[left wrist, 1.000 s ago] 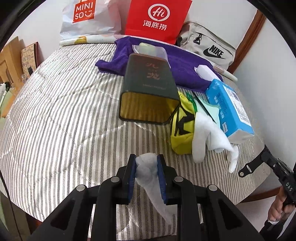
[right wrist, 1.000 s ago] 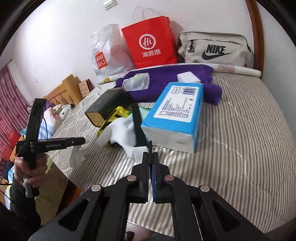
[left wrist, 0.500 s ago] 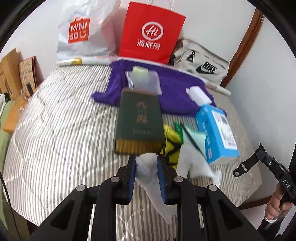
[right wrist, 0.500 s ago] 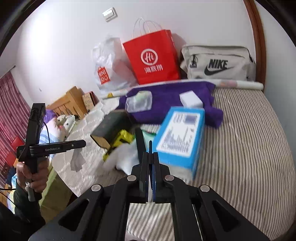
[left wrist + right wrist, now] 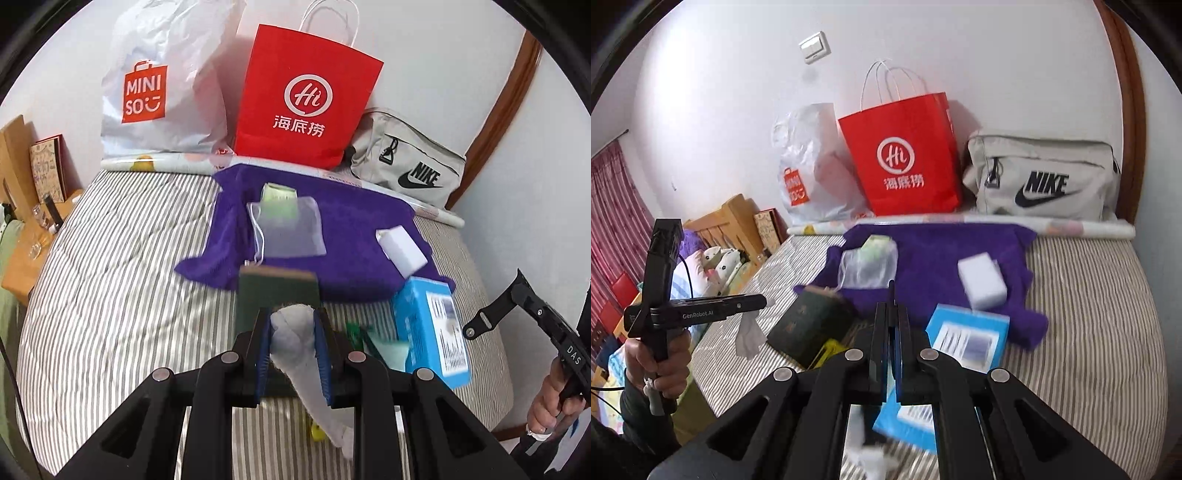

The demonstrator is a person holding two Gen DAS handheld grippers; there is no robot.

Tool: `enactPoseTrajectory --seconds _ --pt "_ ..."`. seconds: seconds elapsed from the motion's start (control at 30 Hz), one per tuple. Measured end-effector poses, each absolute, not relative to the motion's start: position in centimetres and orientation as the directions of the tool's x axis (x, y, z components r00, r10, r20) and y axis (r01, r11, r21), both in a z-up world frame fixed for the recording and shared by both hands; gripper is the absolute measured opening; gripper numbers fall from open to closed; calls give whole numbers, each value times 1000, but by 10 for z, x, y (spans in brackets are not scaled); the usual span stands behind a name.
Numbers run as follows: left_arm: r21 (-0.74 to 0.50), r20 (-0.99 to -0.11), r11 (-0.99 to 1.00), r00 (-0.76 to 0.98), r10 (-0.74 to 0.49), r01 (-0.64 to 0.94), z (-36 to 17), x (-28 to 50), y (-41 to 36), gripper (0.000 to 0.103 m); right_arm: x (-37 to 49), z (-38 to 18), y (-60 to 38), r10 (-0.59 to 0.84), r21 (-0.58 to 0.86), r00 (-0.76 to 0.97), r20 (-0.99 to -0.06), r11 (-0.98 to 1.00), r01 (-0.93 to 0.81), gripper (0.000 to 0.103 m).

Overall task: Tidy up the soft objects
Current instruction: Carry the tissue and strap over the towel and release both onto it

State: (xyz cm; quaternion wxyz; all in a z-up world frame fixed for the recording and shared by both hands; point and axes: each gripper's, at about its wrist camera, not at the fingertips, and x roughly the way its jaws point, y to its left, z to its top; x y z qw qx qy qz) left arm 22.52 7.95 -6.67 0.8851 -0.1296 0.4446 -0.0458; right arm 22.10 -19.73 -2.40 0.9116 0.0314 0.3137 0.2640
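My left gripper (image 5: pixel 292 334) is shut on a white sock (image 5: pixel 299 354) that hangs down between its blue pads, held above the striped bed (image 5: pixel 110 266). The sock also shows in the right wrist view (image 5: pixel 749 334), dangling from the left gripper (image 5: pixel 759 301). My right gripper (image 5: pixel 891 325) is shut and empty, raised over the blue tissue pack (image 5: pixel 964 336). A purple towel (image 5: pixel 354 236) lies at the back with a mesh pouch (image 5: pixel 286 229) and a white sponge (image 5: pixel 400 247) on it. A dark green box (image 5: pixel 275 295) lies just past the left fingertips.
A red paper bag (image 5: pixel 306 99), a white Miniso bag (image 5: pixel 159 85) and a grey Nike bag (image 5: pixel 406 166) stand against the wall. A blue tissue pack (image 5: pixel 432 328) lies at the right of the bed. A wooden bedside stand (image 5: pixel 26 236) is at the left.
Both grippers have risen and tilted toward the back of the bed. The green box and yellow item have slid down under the left fingers. The sock stays gripped.
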Motion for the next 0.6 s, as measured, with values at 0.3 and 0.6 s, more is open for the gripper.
enactPoseTrajectory --seconds 0.3,0.6 --pt "-266 -791 963 581 -194 -39 -74 279 82 22 276 -26 -185 491 194 674 -552 861 -469 3" --pt "-272 -796 961 572 -196 -50 -83 330 82 22 321 -43 -177 492 199 657 -571 859 -471 3"
